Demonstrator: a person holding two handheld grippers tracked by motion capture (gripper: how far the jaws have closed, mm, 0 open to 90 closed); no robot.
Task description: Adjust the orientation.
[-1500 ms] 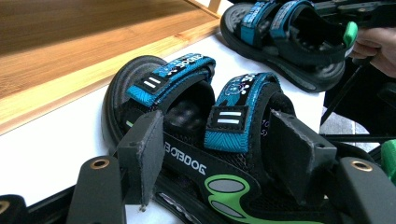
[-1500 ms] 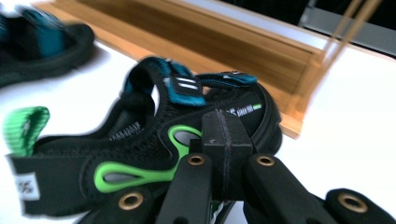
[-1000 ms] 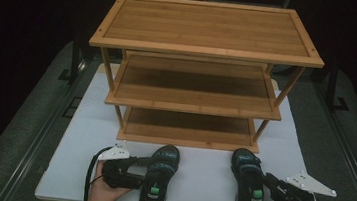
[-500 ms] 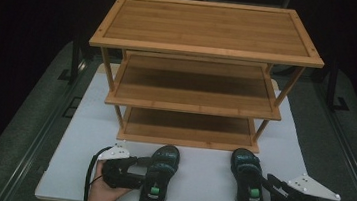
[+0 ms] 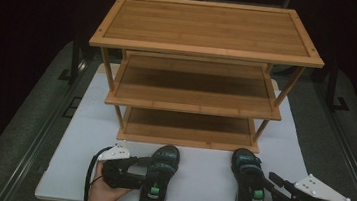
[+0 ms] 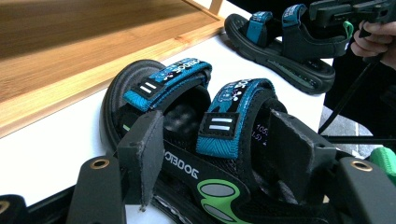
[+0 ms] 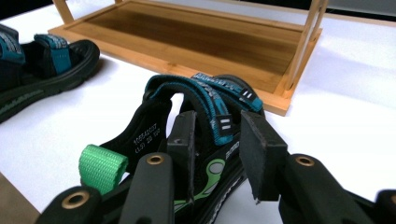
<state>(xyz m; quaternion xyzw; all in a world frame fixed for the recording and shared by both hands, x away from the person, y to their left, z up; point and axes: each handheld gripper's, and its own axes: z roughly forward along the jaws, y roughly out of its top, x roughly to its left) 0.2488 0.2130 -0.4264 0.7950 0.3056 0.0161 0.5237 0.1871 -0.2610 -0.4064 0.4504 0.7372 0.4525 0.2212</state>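
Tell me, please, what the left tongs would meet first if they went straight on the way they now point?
Probably the left sandal itself: the left tongs already straddle its rear blue strap, so its inner side comes next. Beyond it lies bare white table, then the other sandal, though depth is unclear.

Surface: I saw a white table | On it, far side: I noted a three-tier bamboo rack, its bottom tray flat on the top | Near edge: left sandal and right sandal lay well apart, soles down, both just before the rack.
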